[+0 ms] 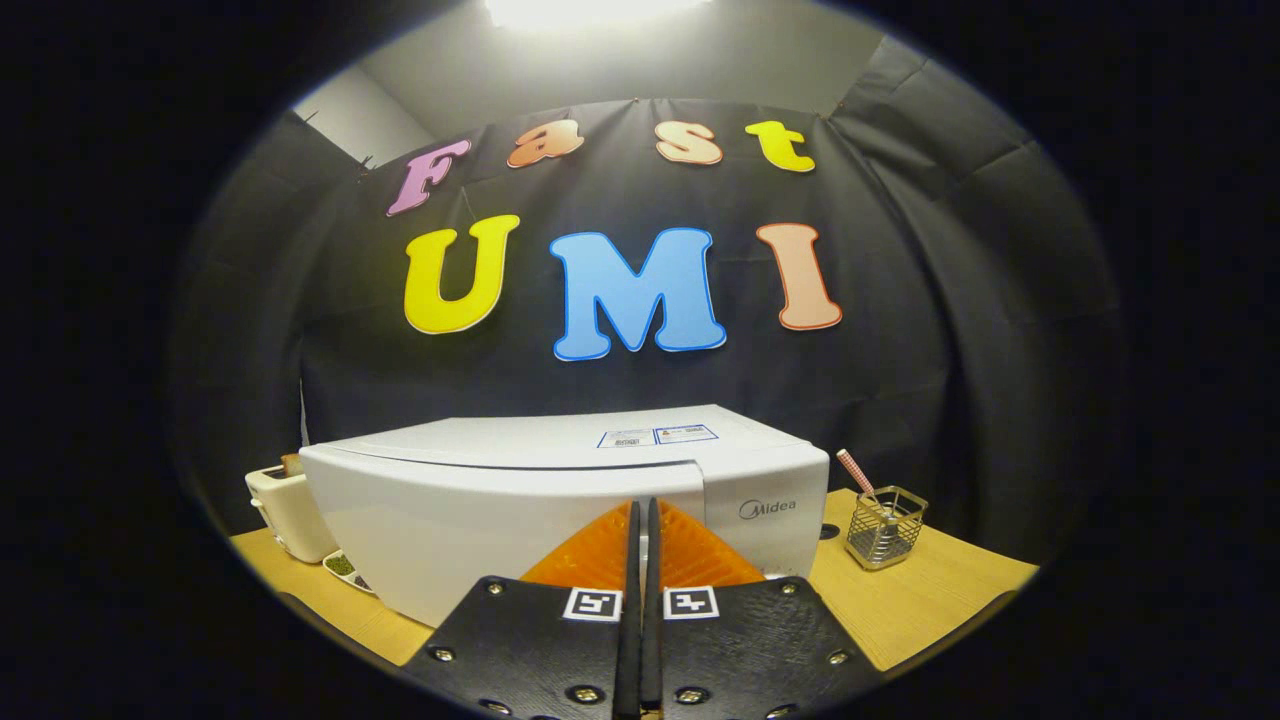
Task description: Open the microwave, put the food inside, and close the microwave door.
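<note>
My gripper (641, 512) points straight at one white microwave (560, 510), at twelve o'clock just ahead of my fingertips. My two fingers (632, 560) lie pressed together along their length, with nothing held between them.

Microwave: one unit, door closed, standing on one wooden table (930, 590). One dark round spot shows on the table at its right foot; I cannot tell what it is. Two stickers (657, 436) sit side by side on its top panel.

At nine o'clock from my fingertips, just beside the microwave's left end: one cream toaster (288, 512), with one piece of toast (292, 463) standing up out of its slot.

At about eight o'clock, in front of the toaster and against the microwave's lower left corner: one small dish (345, 568) with dark green food in it, partly hidden. This is the one food item I can count on a dish.

At three o'clock, apart from the microwave's right end: one wire holder (886, 528), with one pink-and-white checked handle (856, 471) leaning out of it toward eleven o'clock.
</note>
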The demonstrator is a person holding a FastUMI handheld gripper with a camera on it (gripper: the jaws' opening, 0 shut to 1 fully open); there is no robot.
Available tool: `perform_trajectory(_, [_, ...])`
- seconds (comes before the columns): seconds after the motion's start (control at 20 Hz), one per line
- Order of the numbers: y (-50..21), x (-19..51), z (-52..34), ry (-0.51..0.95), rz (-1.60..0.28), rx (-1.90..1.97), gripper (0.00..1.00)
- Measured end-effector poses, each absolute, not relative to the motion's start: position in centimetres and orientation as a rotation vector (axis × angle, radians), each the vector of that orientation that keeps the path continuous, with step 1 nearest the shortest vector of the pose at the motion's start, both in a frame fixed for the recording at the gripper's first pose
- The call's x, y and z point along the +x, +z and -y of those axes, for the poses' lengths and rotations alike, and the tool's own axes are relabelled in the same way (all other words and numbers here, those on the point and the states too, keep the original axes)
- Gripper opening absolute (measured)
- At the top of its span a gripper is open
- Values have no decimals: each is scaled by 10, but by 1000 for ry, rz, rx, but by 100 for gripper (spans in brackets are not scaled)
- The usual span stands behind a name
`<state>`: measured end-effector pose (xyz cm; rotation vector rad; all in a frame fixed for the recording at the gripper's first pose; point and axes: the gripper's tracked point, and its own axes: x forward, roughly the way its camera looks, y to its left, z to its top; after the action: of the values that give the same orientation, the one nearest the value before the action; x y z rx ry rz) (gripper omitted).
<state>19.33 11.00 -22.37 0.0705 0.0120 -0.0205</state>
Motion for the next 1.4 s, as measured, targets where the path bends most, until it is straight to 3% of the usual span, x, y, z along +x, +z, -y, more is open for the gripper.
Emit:
perform_trajectory(0.4, [-223,192,-110,24,-11,25,4])
perform_trajectory(0.45, [-215,185,-110,34,0,34,21])
perform_trajectory(0.5, [-208,178,-109,43,6,30,29])
perform_trajectory(0.55, [-199,168,-108,46,4,10,48])
perform_trajectory(0.65, [-177,142,-104,48,-2,-19,75])
perform_trajectory(0.7, [-160,128,-100,49,7,-14,80])
perform_trajectory(1.05, [-38,51,-64,30,88,4,81])
perform_trajectory(1.4, [-1,26,-39,26,76,26,82])
